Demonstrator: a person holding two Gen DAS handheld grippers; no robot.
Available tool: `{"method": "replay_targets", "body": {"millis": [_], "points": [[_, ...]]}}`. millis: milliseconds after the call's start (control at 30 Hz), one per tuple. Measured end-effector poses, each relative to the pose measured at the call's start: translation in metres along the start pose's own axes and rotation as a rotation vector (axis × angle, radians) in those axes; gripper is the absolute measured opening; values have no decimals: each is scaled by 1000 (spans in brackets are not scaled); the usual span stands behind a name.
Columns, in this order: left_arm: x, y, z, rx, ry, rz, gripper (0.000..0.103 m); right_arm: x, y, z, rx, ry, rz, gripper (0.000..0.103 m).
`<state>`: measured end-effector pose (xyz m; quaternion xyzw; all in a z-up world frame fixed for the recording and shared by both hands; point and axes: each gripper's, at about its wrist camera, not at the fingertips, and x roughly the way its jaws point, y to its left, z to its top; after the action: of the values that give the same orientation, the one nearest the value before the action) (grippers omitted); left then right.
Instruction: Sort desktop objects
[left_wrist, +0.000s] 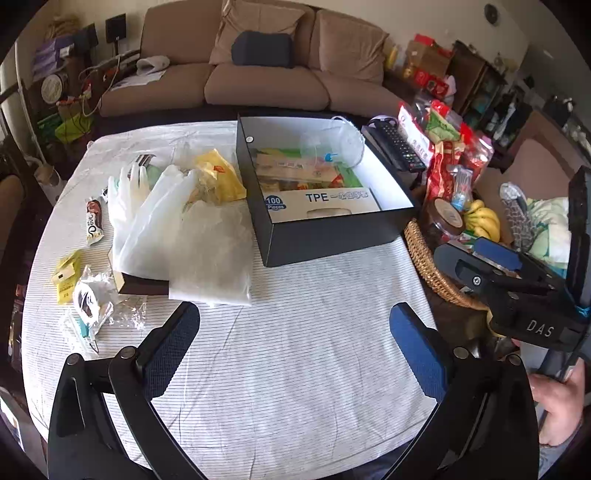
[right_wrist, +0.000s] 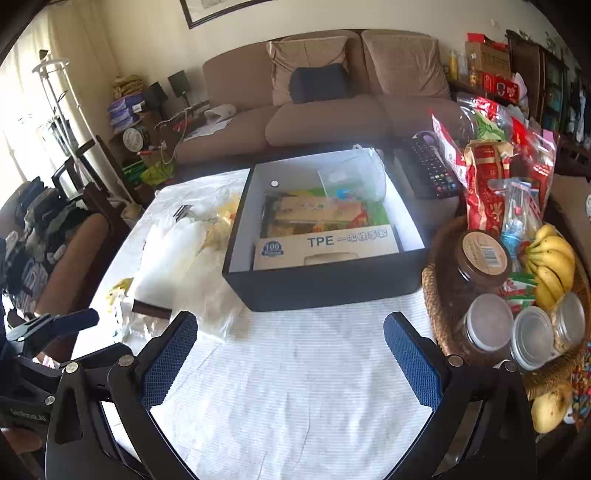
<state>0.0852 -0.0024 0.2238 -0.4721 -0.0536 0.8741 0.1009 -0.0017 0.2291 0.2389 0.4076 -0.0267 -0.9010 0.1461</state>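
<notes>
Fingers (left_wrist: 170, 354) of left gripper (left_wrist: 293, 345) spread wide, nothing between, hanging over bare striped cloth near the bench's (left_wrist: 295, 369) front edge. Fingers (right_wrist: 413, 365) of right gripper (right_wrist: 290, 356) likewise wide and empty, over the same bare stretch.

Black box (left_wrist: 332, 236) standing at the bench's far right part, already holding a glove carton (left_wrist: 321, 203) and a clear plastic bag (left_wrist: 332, 144). Still loose toward the left edge: white gloves (left_wrist: 147, 214), yellow wrapper (left_wrist: 218, 177), chocolate bar (left_wrist: 94, 225), small yellow packet (left_wrist: 66, 275), crumpled clear wrappers (left_wrist: 92, 299).

Likely trouble from here:
- Thin gloves and film bags lying overlapped; a pinch could lift several at once or drag the cloth with them.
- Limp plastic slipping from the pads on the way to the box.
- Wicker basket (left_wrist: 424, 258) with jars and bananas just beside the box's right wall; a wide swing might knock them.
- Both grippers close together; risk of bumping on a shared reach.

Chocolate bar long axis running roughly front to back, along the left edge. Glove cuffs toward the front, fingertips toward the far edge. Box long side across the bench, slightly skewed.
</notes>
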Motion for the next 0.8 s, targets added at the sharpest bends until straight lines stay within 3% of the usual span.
{"method": "replay_targets", "body": {"millis": [400,800], "points": [[-31,26,-52,39,-92,112,103,-16,35,-44,3,-28,-6,103],[25,97,-92,-49,-101,225,103,52,41,-97,70,17,-33,103]]}}
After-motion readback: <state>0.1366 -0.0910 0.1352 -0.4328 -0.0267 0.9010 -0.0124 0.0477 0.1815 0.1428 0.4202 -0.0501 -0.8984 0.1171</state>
